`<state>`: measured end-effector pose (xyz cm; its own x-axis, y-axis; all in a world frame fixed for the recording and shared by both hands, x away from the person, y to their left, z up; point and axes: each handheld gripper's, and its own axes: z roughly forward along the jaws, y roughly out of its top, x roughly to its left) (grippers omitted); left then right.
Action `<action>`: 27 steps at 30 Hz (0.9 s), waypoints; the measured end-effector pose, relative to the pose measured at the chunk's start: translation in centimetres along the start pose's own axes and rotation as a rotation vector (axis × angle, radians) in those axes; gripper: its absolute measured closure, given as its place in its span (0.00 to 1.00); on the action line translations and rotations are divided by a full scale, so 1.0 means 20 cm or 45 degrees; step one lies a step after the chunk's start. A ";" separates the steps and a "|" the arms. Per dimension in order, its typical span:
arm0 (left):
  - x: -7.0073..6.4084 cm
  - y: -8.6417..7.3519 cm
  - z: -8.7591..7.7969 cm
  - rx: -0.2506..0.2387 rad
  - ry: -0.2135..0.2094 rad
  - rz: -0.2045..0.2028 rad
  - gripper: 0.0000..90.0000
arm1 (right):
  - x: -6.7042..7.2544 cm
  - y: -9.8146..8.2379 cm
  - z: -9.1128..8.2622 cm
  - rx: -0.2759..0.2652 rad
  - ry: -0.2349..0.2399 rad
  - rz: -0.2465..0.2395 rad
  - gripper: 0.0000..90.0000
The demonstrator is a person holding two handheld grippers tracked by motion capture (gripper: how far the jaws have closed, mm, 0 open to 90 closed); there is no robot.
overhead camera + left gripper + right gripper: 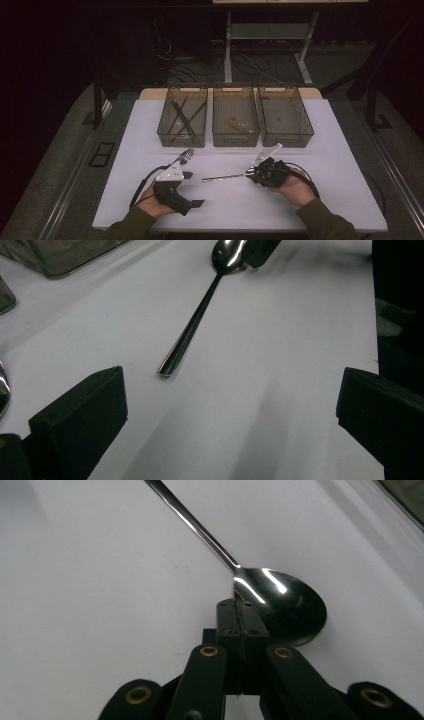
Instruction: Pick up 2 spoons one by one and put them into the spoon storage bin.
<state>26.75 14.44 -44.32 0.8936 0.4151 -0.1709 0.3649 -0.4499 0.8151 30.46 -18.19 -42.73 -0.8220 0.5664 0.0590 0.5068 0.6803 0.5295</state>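
Our right tongs (239, 611) are clamped on the bowl edge of the shiny steel spoon (223, 176), near the white surface's (320, 150) middle, probably to lift it; our left tongs (227, 415) wait apart.

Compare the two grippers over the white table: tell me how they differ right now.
The left gripper has its jaws spread wide with bare table between them, while the right gripper has its jaws pressed together at the bowl edge of the spoon. In the high view the left gripper sits nearer the table's front edge, and the right gripper points left along the spoon handle. Both are black, hand-held and trail a cable.
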 end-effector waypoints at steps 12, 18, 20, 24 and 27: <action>0.00 0.00 0.00 0.001 -0.001 0.000 0.00 | -0.10 0.00 -0.15 -0.236 0.012 0.112 0.62; 0.00 0.00 0.00 0.001 -0.003 0.001 0.00 | -0.16 -0.01 -0.06 -0.213 0.016 0.166 0.51; 0.00 0.00 0.00 0.001 -0.003 0.002 0.00 | -0.17 -0.02 -0.03 -0.205 0.031 0.160 0.51; 0.00 0.00 0.00 0.002 -0.003 0.003 0.00 | -0.17 -0.02 0.02 -0.184 0.035 0.153 0.51; 0.00 0.00 0.00 0.001 -0.003 0.002 0.00 | -0.17 -0.02 0.03 -0.168 0.029 0.143 0.53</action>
<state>26.75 14.43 -44.33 0.8949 0.4124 -0.1708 0.3635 -0.4514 0.8149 33.18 -20.10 -43.71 -0.7685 0.6237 0.1427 0.5588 0.5456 0.6246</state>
